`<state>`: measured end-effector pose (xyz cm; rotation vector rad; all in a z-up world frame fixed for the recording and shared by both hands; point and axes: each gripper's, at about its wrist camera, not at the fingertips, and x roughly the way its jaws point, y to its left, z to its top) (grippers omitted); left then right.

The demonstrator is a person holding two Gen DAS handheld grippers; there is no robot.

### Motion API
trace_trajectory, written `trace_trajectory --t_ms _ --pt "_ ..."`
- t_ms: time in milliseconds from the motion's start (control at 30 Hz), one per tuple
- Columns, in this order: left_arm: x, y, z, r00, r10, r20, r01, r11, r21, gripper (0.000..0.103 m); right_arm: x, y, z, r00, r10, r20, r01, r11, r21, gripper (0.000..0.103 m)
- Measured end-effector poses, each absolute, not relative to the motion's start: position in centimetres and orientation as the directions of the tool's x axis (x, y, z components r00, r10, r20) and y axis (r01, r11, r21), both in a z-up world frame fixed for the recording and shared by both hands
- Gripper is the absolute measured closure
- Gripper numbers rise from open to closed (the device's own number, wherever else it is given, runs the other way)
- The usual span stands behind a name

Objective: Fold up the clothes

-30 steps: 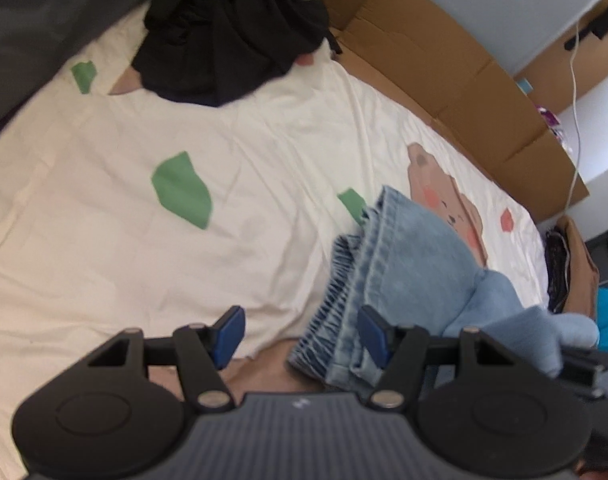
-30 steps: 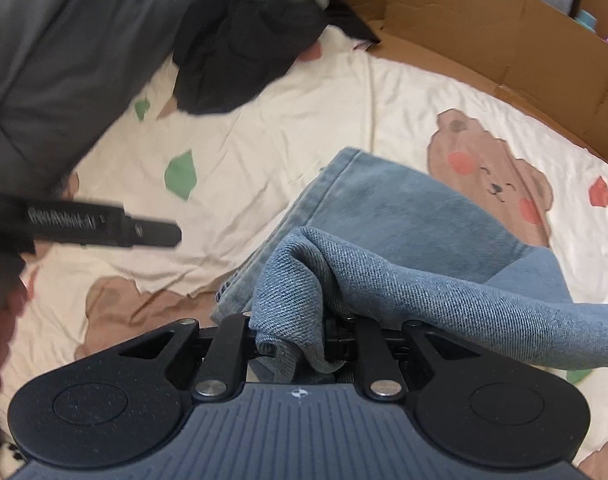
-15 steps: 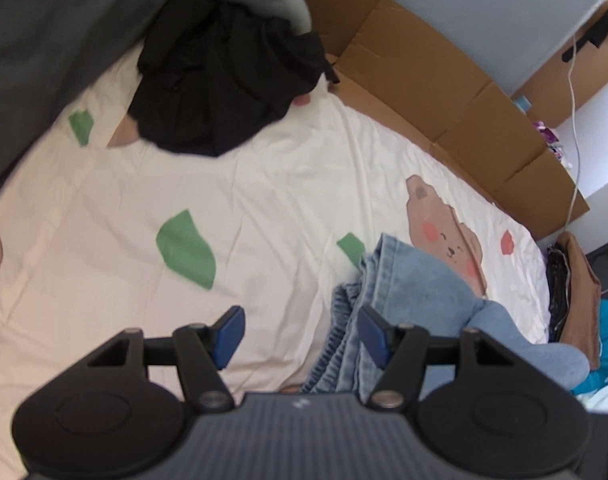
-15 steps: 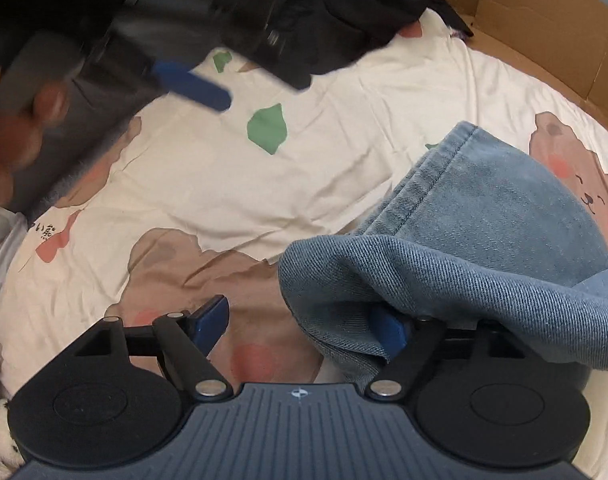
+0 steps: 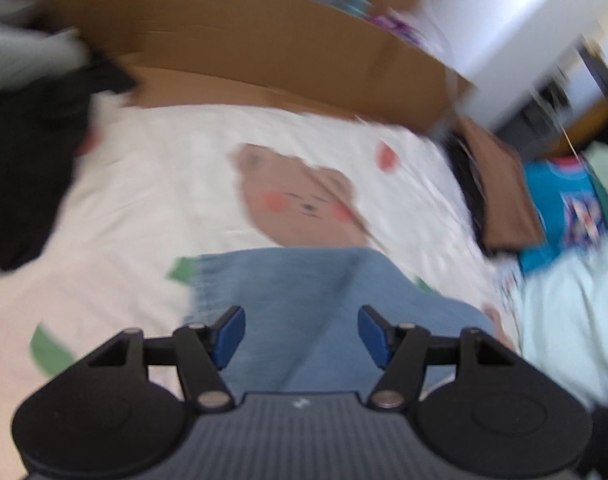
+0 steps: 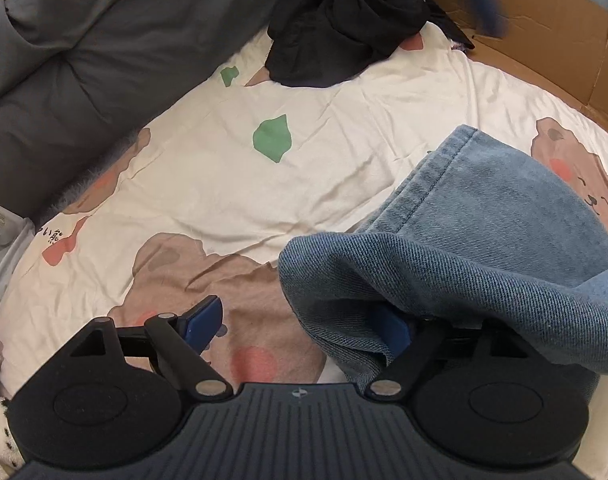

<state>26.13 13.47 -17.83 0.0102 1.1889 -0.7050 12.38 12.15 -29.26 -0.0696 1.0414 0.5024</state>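
Folded light-blue jeans (image 6: 484, 216) lie on a cream bed sheet (image 6: 224, 168) printed with bears and green leaves. My right gripper (image 6: 300, 326) is open; a fold of denim drapes over its right finger, its left finger (image 6: 202, 318) is bare over the sheet. In the blurred left wrist view my left gripper (image 5: 300, 336) is open and empty just above the jeans (image 5: 304, 288), which lie below a bear print on the sheet (image 5: 152, 168).
A heap of black clothes (image 6: 340, 28) lies at the far end of the bed, also at the left of the left wrist view (image 5: 24, 160). A grey duvet (image 6: 84, 48) bounds the left side. Cardboard (image 6: 544, 40) lines the far edge. More clothes (image 5: 564, 216) lie at the right.
My right gripper opened and let go of the denim fold, which now rests over its right finger. My left gripper swung right across the bed and now faces the jeans.
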Motion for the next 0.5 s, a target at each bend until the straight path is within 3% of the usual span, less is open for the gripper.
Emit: trace_trajectory --t_ms 233,500 --pt "26.1 5.9 -17.9 0.011 -0.456 -0.89 0.724 0.618 -0.307 0.037 12.5 12.1 -29.6 0.4 0.38 -0.834 -0.423 0.884 0.2 0.017" --pt "23.1 2.1 -17.0 -0.047 -0.396 -0.917 0.832 0.492 -0.255 0.037 13.5 12.8 -29.9 0.353 0.369 -0.86 -0.428 0.881 0.203 0.017"
